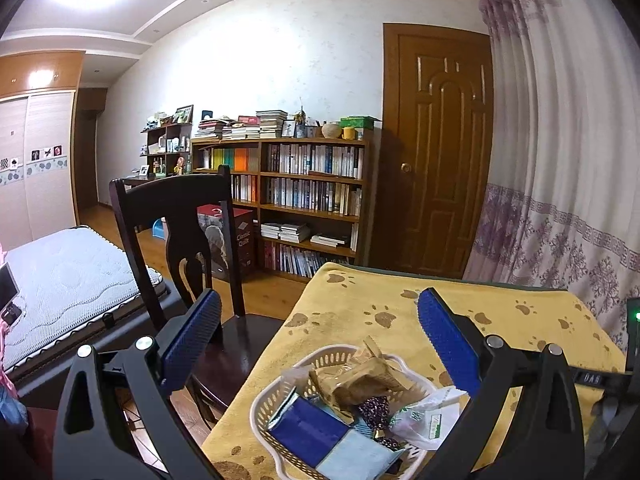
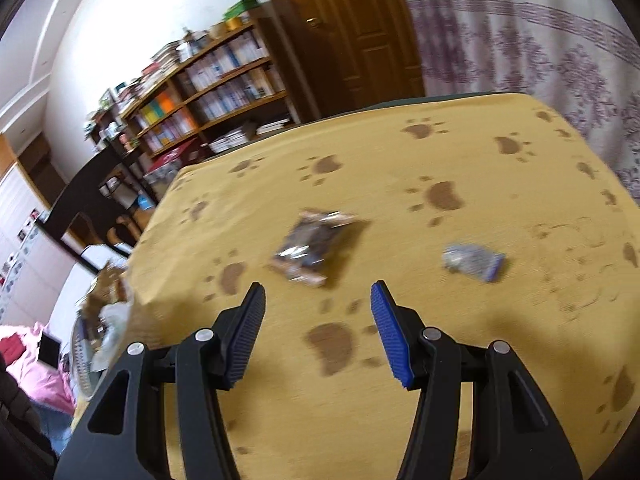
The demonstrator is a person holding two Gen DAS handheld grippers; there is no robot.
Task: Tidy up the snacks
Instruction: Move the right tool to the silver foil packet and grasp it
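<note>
Yellow cloth (image 2: 400,380) holds a blurred, probably crinkly packet (image 2: 316,246); light, so I'd pinch its edge. Both my tongs, left gripper (image 1: 320,320) and right gripper (image 2: 318,312), gape empty.

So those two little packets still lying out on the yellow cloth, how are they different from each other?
The brown packet is larger than the bluish packet. The brown packet has dark contents and shiny crimped ends; the bluish packet looks pale grey with a blue edge. The brown one lies ahead of the right tongs, the bluish one further right. Both lie flat on the paw-print cloth, loose, touching nothing; blur hides any print.
</note>
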